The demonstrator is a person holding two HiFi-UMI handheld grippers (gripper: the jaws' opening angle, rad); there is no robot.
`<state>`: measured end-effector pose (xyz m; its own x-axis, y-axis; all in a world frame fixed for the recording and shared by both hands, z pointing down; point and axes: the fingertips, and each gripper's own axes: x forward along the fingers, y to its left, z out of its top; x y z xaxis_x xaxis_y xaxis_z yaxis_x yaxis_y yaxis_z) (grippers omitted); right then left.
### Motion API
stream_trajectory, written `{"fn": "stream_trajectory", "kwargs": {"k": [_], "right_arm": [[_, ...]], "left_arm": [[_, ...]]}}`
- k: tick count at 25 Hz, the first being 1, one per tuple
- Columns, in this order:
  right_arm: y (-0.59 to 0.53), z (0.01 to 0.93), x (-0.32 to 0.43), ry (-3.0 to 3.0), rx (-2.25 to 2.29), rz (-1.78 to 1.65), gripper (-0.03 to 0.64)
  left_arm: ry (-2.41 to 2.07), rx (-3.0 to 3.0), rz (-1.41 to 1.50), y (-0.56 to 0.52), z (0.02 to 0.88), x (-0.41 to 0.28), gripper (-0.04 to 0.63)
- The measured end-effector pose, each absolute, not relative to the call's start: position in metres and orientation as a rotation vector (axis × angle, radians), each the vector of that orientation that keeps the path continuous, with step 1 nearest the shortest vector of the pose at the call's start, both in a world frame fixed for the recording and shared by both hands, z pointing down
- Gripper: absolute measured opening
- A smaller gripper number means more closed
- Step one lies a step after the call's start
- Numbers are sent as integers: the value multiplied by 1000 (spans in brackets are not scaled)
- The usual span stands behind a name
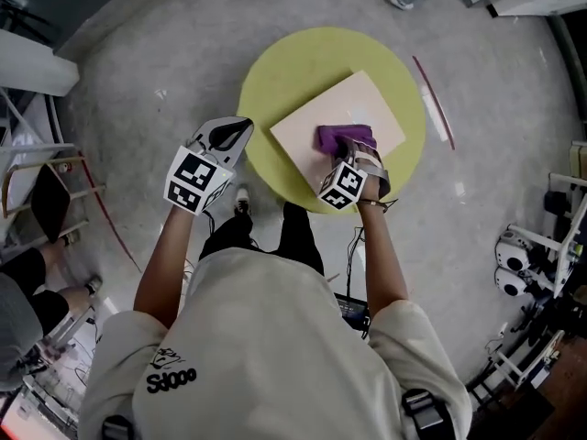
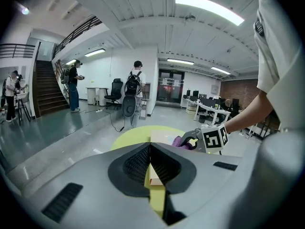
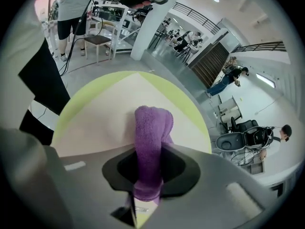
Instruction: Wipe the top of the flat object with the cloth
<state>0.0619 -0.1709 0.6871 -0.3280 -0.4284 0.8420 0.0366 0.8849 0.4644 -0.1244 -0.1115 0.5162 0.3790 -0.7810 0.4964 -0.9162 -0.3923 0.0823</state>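
Head view shows the round yellow-green worktop [image 1: 275, 81] mid-frame. The pale flat board [image 1: 371, 108] lies on it, with the purple cloth [image 1: 344, 137] on the board's lower middle. The cloth looks soft and light, best pinched at a fold. Only the right gripper view shows the right gripper [image 3: 148, 175] clamping it. The left gripper [image 2: 151, 171] has its fingers together, empty.

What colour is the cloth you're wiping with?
Purple; the cloth shows best in the right gripper view, clamped in the right gripper.

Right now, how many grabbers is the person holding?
2. The left gripper, shut, is at the table's left edge. The right gripper, over the board, is shut on the purple cloth.
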Motion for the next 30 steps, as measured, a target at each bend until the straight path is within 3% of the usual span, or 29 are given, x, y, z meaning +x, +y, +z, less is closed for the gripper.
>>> {"fn": "stream_trajectory", "kwargs": {"k": [18, 30], "right_arm": [[-52, 696, 63, -1847, 439, -305, 78], [-81, 694, 92, -1817, 591, -241, 75]], "left_arm": [[-1150, 2537, 550, -98, 524, -76, 6], [-1096, 2576, 591, -102, 517, -59, 6]]}}
